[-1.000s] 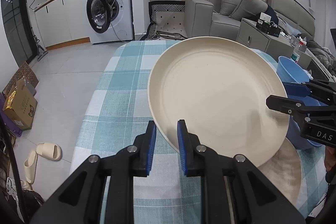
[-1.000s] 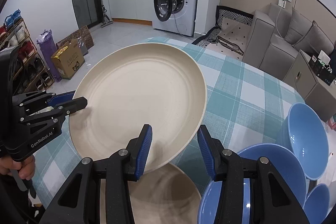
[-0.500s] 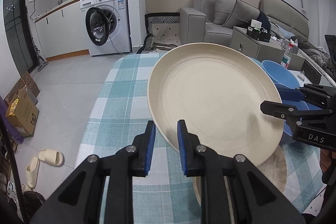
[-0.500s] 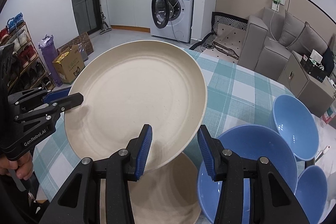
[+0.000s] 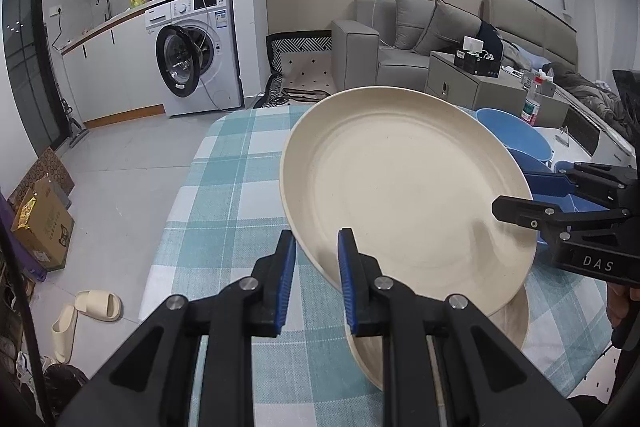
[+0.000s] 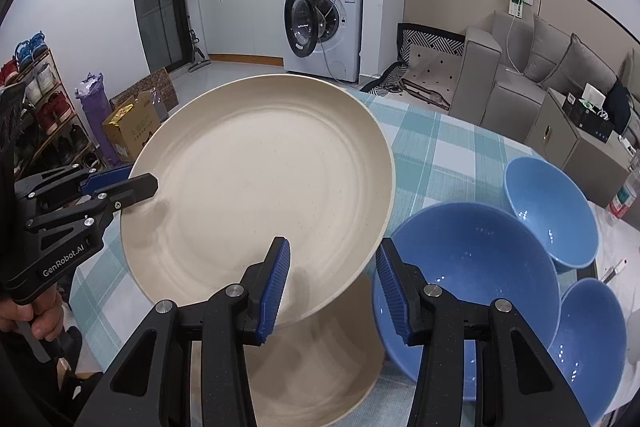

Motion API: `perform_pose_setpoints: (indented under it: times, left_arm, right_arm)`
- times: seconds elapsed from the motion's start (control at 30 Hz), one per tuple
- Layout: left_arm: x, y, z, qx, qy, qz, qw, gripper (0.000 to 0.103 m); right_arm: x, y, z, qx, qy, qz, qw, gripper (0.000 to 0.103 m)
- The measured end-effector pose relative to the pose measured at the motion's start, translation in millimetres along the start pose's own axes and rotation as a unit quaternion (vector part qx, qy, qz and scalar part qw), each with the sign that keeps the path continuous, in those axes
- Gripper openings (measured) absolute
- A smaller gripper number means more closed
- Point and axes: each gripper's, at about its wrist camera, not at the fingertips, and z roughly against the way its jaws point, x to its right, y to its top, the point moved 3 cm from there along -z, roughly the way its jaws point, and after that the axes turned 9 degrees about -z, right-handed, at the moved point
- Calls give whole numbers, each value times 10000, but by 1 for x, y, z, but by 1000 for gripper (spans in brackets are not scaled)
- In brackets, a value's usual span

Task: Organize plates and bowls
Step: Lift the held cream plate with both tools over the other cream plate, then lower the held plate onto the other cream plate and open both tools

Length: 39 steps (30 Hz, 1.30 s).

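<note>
A large cream plate (image 5: 400, 195) (image 6: 260, 195) hangs tilted above the checked table (image 5: 232, 195), carried by both grippers. My left gripper (image 5: 316, 259) is shut on its near rim, one pad under the edge and one on top. My right gripper (image 6: 330, 267) is shut on the opposite rim, one finger over the plate's face and the other outside the edge. Each gripper also shows in the other's view, the right gripper (image 5: 516, 195) and the left gripper (image 6: 140, 183). A second cream plate (image 6: 320, 367) lies on the table underneath. Three blue bowls (image 6: 472, 267) stand right of it.
The table's left edge drops to a tiled floor with slippers (image 5: 92, 307) and a cardboard box (image 5: 40, 227). A washing machine (image 5: 196, 59) and a grey sofa (image 5: 400, 47) stand beyond the table. A person's hand (image 6: 24, 311) holds the left gripper's handle.
Both grippers have drawn back and slightly up together with the cream plate. More of the lower plate and the blue bowls now shows. Neither grip has changed.
</note>
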Motion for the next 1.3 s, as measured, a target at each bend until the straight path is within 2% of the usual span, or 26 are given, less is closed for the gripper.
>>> perform_pose_setpoints:
  times: [0.6, 1.3]
  left_arm:
    - [23, -22, 8, 4, -55, -200, 9998, 19]
    - [37, -45, 6, -155, -234, -309, 9991, 20]
  right_arm:
    - [5, -46, 21, 122, -20, -296, 9995, 47]
    - [6, -77, 28, 172, -58, -555, 9983, 47]
